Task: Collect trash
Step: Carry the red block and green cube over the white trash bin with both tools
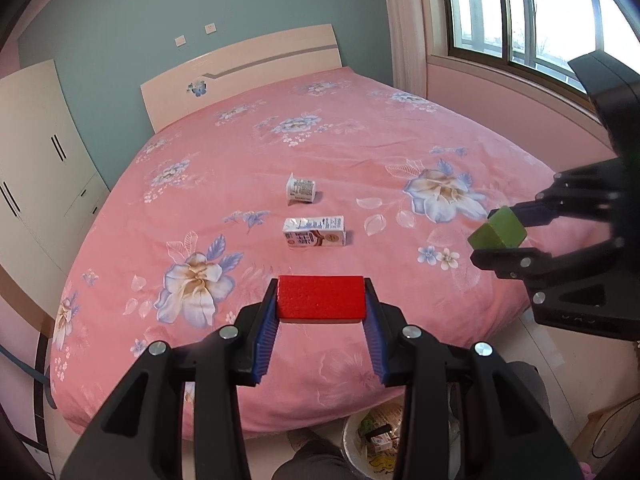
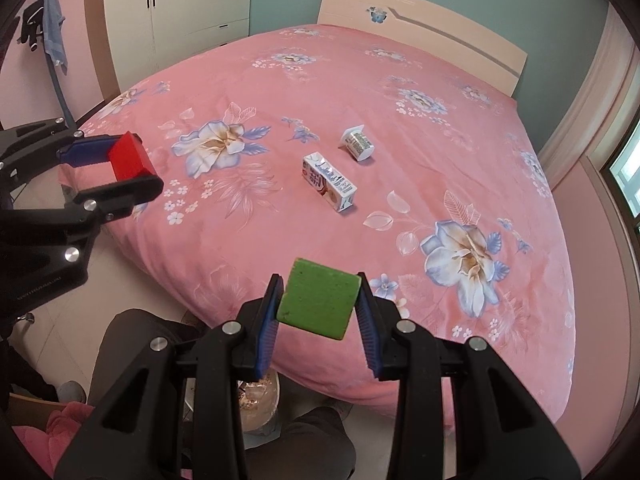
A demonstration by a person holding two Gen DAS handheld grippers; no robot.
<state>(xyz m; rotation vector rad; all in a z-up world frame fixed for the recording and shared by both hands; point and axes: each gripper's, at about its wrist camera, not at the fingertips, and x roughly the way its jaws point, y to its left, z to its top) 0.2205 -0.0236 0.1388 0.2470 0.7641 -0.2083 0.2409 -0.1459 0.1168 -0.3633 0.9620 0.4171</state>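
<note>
My left gripper (image 1: 322,300) is shut on a red block (image 1: 321,298), held above the near edge of the pink flowered bed (image 1: 360,152). From the right wrist view the same red block (image 2: 130,158) shows at the left. My right gripper (image 2: 318,304) is shut on a green block (image 2: 318,302), tilted between the blue pads; that green block (image 1: 498,230) appears at the right in the left wrist view. A milk carton (image 1: 314,232) lies on its side mid-bed, with a small white carton (image 1: 302,188) just behind it. Both cartons (image 2: 328,182) (image 2: 358,143) lie well beyond the grippers.
A bin (image 1: 378,436) with trash inside stands on the floor below the bed's near edge, partly hidden by the gripper arms; it shows again as the bin (image 2: 258,400). A person's dark-trousered legs (image 2: 132,344) are beside it. Wardrobe (image 1: 36,168) left, window (image 1: 540,12) right.
</note>
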